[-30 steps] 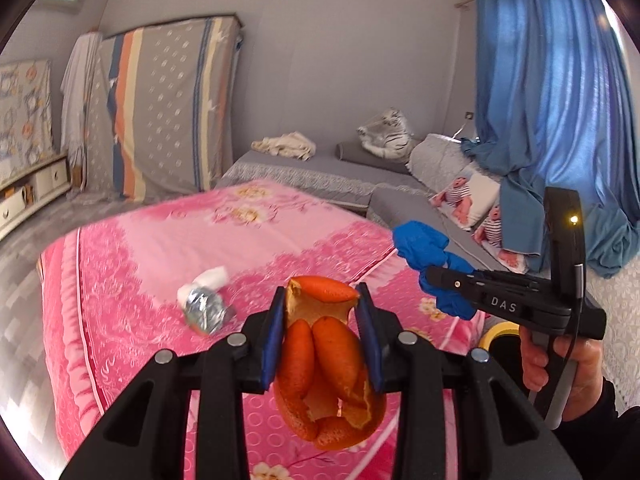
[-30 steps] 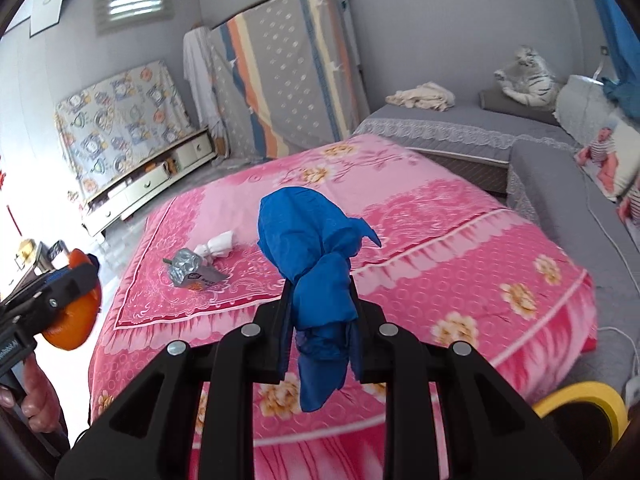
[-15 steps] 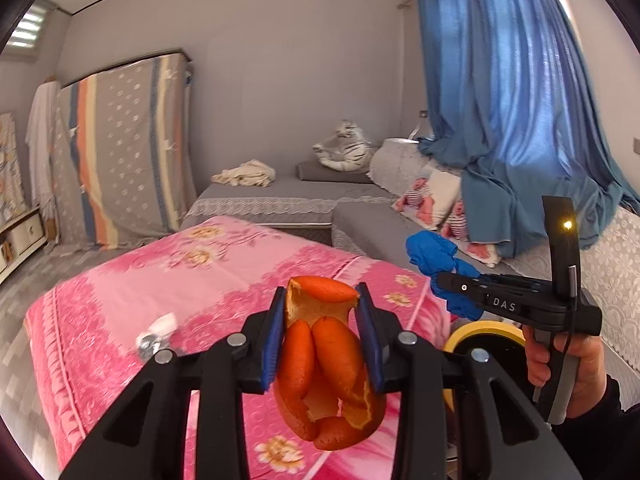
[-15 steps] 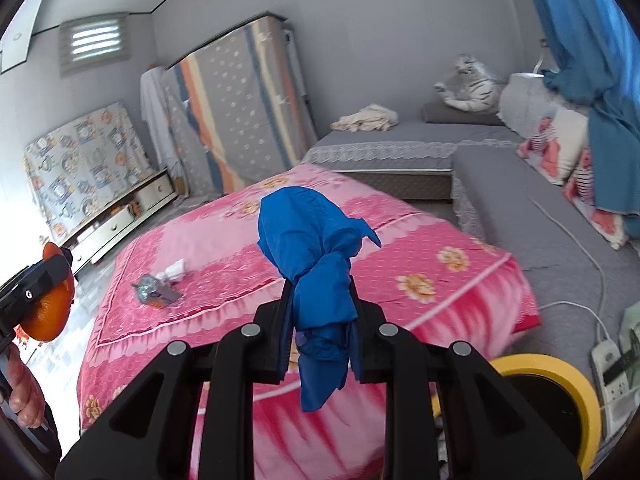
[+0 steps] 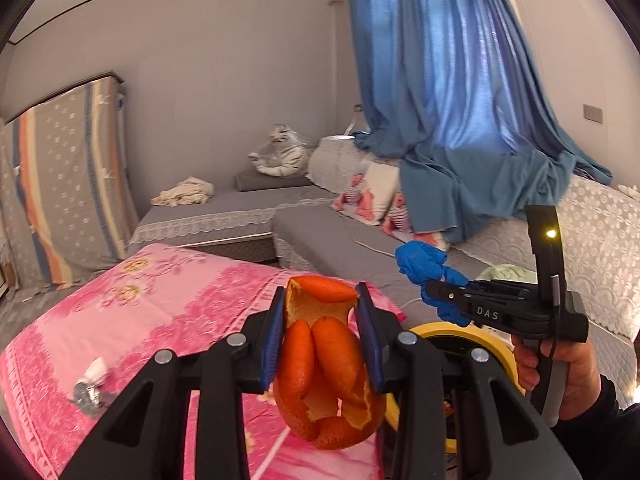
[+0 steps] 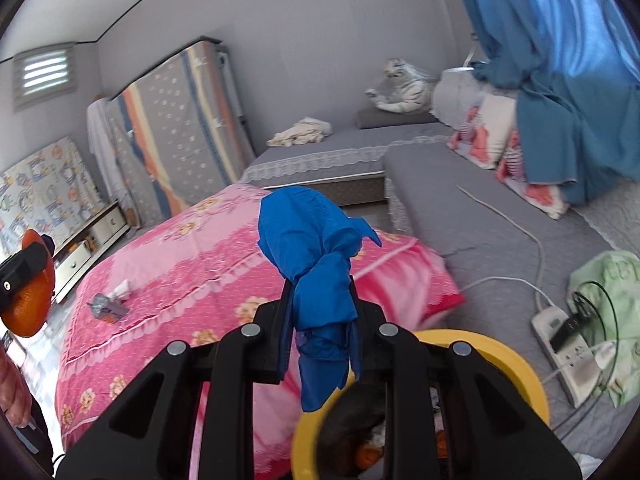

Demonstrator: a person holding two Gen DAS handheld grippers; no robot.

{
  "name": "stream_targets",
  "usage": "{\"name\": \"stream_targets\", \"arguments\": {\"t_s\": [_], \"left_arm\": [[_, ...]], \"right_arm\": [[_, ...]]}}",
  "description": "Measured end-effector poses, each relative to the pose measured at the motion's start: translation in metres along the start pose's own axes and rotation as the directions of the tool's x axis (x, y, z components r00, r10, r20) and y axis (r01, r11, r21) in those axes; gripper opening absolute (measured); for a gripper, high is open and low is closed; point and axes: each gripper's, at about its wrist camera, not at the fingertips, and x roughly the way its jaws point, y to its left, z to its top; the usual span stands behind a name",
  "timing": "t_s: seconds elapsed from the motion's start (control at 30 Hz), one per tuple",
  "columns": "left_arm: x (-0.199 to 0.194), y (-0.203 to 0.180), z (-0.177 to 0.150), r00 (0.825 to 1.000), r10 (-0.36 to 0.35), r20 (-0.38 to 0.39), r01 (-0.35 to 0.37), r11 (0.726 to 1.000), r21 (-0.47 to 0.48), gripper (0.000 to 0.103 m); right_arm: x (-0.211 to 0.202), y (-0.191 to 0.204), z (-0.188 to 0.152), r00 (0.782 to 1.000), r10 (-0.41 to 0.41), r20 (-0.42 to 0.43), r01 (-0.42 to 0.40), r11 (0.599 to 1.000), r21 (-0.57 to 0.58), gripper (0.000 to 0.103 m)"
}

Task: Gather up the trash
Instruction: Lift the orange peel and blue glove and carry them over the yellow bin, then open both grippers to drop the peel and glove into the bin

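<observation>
Orange peel [image 5: 326, 376] being clamped by left gripper [image 5: 322, 340]; blue glove [image 6: 316, 280] being gripped by right gripper [image 6: 320, 320], above yellow bin [image 6: 516, 368].

The curled orange peel [image 5: 326, 364] sits between the left gripper's [image 5: 320, 340] jaws, hanging below them. Ahead of and below those jaws lies the pink flowered bedspread [image 5: 168, 312]; on it, to their left, rest the crumpled silver foil wrapper [image 5: 86, 394] and a small white paper scrap [image 5: 96, 368]. The knotted blue plastic glove [image 6: 316, 268] stands between the right gripper's [image 6: 320, 320] jaws, rising above them. The yellow-rimmed round bin [image 6: 516, 376] lies directly beneath these jaws, right of the bedspread.
</observation>
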Motion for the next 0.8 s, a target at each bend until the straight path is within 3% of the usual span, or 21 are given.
{"name": "stream_targets", "arguments": {"t_s": [0.3,0.8], "left_arm": [[0.04,-0.042,0.003,0.994,-0.103,-0.047,0.105,0.994,0.031,0.032],[0.095,-0.085,-0.017,0.966,-0.207,-0.154,0.215,0.976,0.031,0.032]], "right_arm": [[-0.007,-0.042,-0.016,0.995,-0.097,-0.006,0.098,0.994,0.054,0.021],[-0.007,-0.089,-0.046,0.984,-0.169,-0.062,0.176,0.974,0.144,0.022]]}}
